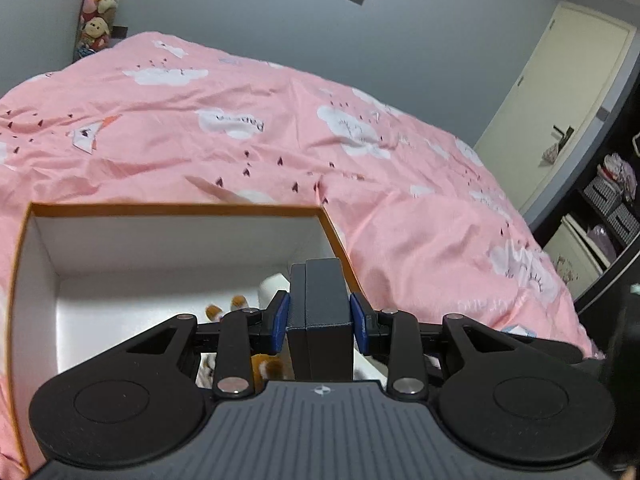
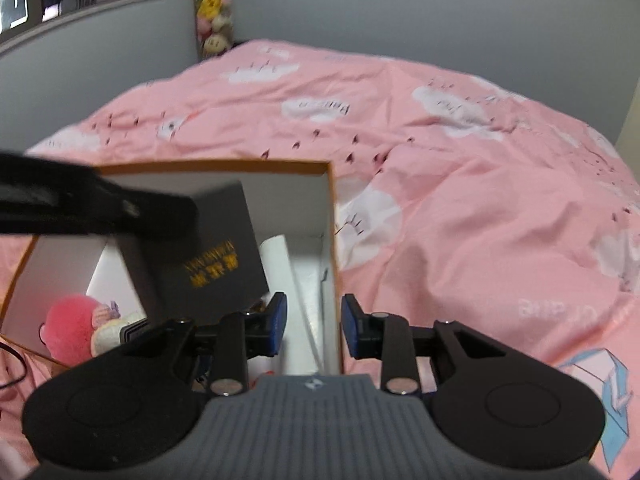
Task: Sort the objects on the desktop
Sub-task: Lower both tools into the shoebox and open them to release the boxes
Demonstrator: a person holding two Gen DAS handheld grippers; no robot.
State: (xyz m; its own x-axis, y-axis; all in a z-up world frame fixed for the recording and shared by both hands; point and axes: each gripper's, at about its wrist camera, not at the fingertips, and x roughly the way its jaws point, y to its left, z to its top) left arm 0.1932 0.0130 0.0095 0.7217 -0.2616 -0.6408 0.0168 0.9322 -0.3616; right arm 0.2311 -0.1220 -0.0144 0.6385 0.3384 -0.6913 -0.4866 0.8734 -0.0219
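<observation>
My left gripper [image 1: 320, 312] is shut on a slim black case [image 1: 320, 292], held upright over the right end of an orange-rimmed white storage box [image 1: 176, 209]. In the right wrist view the same black case [image 2: 216, 256] shows gold lettering and hangs tilted above the storage box [image 2: 216, 164]. Inside the box lie a pink plush toy [image 2: 68, 328], a white roll [image 2: 280, 264] and an orange-and-white plush [image 1: 236, 304]. My right gripper [image 2: 314, 320] stands open above the box's right wall, its blue pads touching nothing.
The box rests on a bed with a pink cloud-print duvet [image 1: 280, 140]. A column of plush toys [image 1: 98, 4] hangs on the far wall. A cream door [image 1: 560, 100] and dark shelves [image 1: 608, 208] stand to the right. A black cable [image 2: 12, 364] lies left of the box.
</observation>
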